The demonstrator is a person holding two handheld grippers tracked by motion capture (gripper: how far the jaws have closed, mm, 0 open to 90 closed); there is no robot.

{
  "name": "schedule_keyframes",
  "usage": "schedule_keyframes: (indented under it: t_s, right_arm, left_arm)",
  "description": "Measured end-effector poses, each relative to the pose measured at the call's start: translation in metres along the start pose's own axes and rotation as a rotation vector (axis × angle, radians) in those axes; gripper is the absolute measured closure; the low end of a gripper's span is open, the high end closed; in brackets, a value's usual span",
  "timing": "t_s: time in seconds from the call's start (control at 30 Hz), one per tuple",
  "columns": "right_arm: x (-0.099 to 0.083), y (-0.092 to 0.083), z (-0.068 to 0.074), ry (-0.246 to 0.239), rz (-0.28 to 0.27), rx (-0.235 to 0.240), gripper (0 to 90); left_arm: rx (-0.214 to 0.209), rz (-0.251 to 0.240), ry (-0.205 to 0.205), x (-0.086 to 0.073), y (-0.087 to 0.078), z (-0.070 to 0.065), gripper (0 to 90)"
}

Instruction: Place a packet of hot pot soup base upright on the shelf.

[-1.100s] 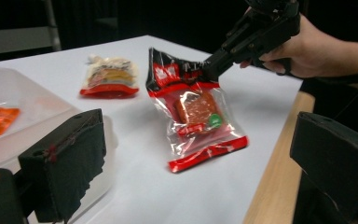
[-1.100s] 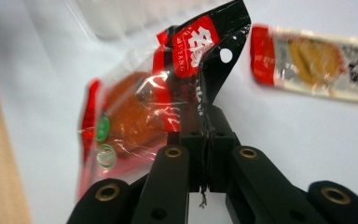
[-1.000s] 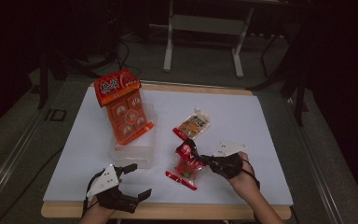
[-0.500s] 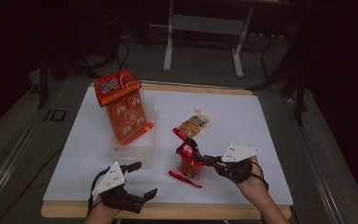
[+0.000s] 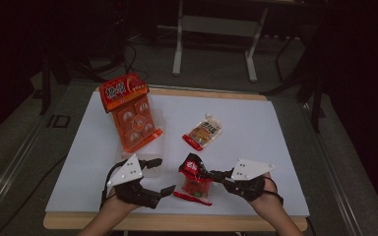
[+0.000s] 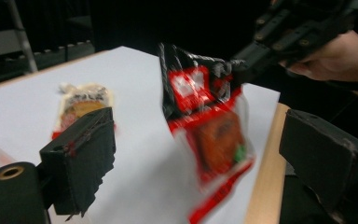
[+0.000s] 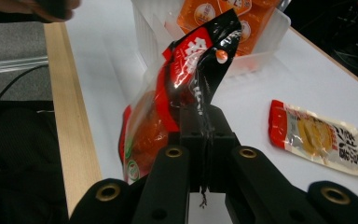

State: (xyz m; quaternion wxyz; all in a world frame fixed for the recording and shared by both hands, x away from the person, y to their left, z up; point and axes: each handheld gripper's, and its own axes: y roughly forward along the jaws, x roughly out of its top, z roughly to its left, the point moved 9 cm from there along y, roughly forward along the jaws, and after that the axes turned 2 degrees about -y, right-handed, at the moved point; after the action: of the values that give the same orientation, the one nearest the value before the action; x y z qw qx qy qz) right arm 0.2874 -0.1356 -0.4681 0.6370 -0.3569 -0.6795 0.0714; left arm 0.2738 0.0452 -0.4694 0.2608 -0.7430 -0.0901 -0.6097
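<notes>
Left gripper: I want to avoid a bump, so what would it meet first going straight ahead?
Probably the red-and-black snack pouch, held up by the right gripper; it hangs between the open left gripper's jaws, though depth is unclear.

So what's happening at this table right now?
A person holds a hand-held gripper in each hand. The right hand-held gripper is shut on a red and black snack packet, lifting its top near the table's front edge. The left hand-held gripper sits open beside it. Farther back lie a pale snack packet and an orange multipack leaning in a clear plastic bin.
</notes>
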Motion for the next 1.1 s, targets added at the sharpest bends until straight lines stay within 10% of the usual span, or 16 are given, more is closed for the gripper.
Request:
schedule_keyframes:
  t_s: [0.47,0.8,0.97,1.1]
  right_arm:
    - [0.007,0.001,0.009,-0.033,-0.005,0.017,88.9]
    - [0.004,0.004,0.008,-0.033,-0.002,0.019,88.8]
    - [0.004,0.003,0.007,-0.038,-0.005,0.012,88.9]
    - [0.003,0.004,0.006,-0.046,0.003,0.003,88.8]
  left_arm:
    - [-0.049,0.005,-0.025,0.022,0.028,0.018,30.8]
    - [-0.167,0.038,-0.169,0.016,0.051,0.025,43.0]
    - [-0.243,0.056,-0.161,0.016,0.051,0.018,60.0]
    - [-0.196,0.083,-0.082,0.014,0.051,0.016,64.7]
